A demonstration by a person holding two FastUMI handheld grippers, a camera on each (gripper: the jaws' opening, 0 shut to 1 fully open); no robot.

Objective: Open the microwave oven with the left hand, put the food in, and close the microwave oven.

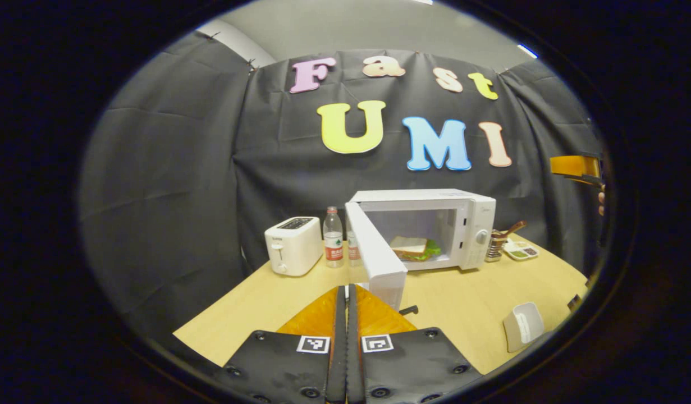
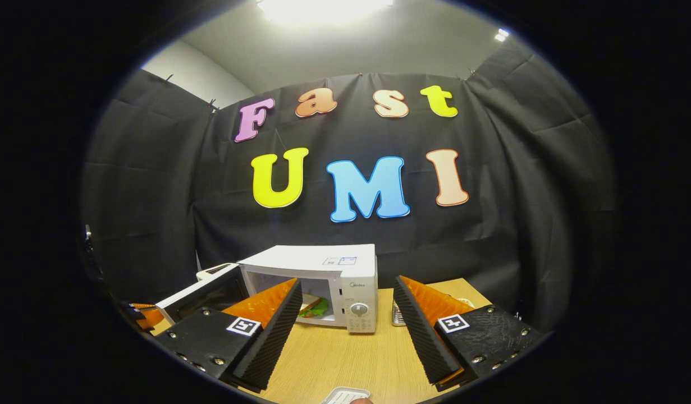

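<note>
The white microwave (image 1: 468, 210) stands at the back of the wooden table (image 1: 463, 303) with its door (image 1: 376, 255) swung open towards me. A sandwich with green lettuce (image 1: 413, 247) lies inside the cavity. My left gripper (image 1: 346, 289) is shut with nothing between its fingers, its tips low beside the door's outer face; I cannot tell whether they touch it. In the right gripper view, my right gripper (image 2: 345, 283) is open and empty, held back from the microwave (image 2: 345, 264). The sandwich (image 2: 316, 306) and the open door (image 2: 202, 297) appear past its left finger (image 2: 266, 314).
A white toaster (image 1: 293, 245) and two water bottles (image 1: 333, 235) stand left of the microwave. A cutlery holder (image 1: 495, 247) and a small tray (image 1: 522, 251) sit to its right. A small white container (image 1: 523, 325) rests near the table's front right edge.
</note>
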